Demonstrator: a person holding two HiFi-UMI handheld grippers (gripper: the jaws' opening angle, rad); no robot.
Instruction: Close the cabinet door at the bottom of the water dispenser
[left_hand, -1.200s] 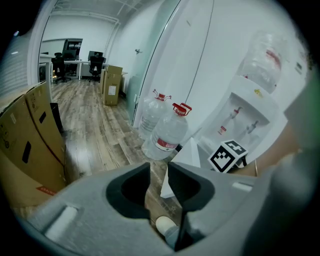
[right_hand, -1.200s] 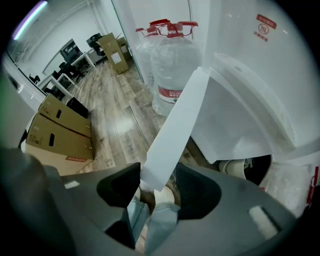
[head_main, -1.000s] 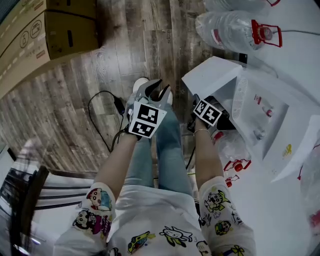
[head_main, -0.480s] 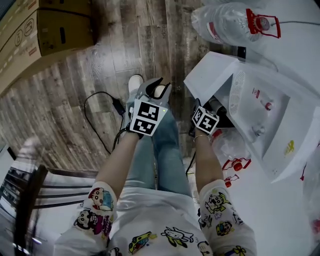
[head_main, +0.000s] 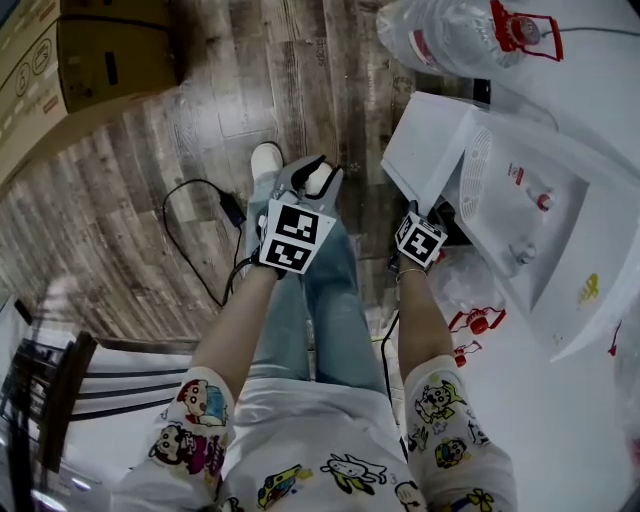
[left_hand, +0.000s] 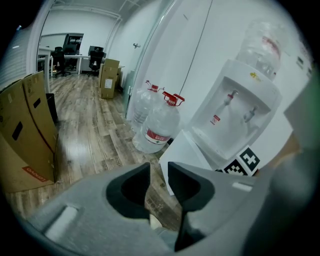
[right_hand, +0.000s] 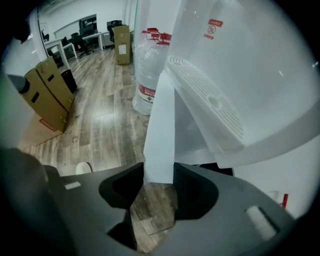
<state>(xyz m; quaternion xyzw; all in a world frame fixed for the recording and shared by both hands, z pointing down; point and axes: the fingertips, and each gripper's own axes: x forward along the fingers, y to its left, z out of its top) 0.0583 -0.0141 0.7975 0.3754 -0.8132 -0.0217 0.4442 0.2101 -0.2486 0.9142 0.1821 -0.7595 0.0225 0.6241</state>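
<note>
The white water dispenser (head_main: 530, 220) stands at the right, its bottom cabinet door (head_main: 425, 145) hanging partly open as a white panel. My right gripper (head_main: 435, 213) points steeply down at the door's free edge. In the right gripper view the door edge (right_hand: 160, 130) fills the gap between the closing jaws of the right gripper (right_hand: 159, 182), and both pads touch it. My left gripper (head_main: 315, 172) hovers over the person's knees, away from the door. In the left gripper view the left gripper (left_hand: 159, 187) stands open on a narrow gap with nothing in it.
Large water bottles (head_main: 450, 40) lie behind the dispenser. Cardboard boxes (head_main: 90, 60) sit at the far left on the wood floor. A black cable (head_main: 200, 230) loops by the person's shoe (head_main: 265, 160). A dark chair (head_main: 50, 400) stands at the near left.
The right gripper has moved rightwards with the door edge, and the door has swung closer to the dispenser body. The left gripper has shifted only slightly.
</note>
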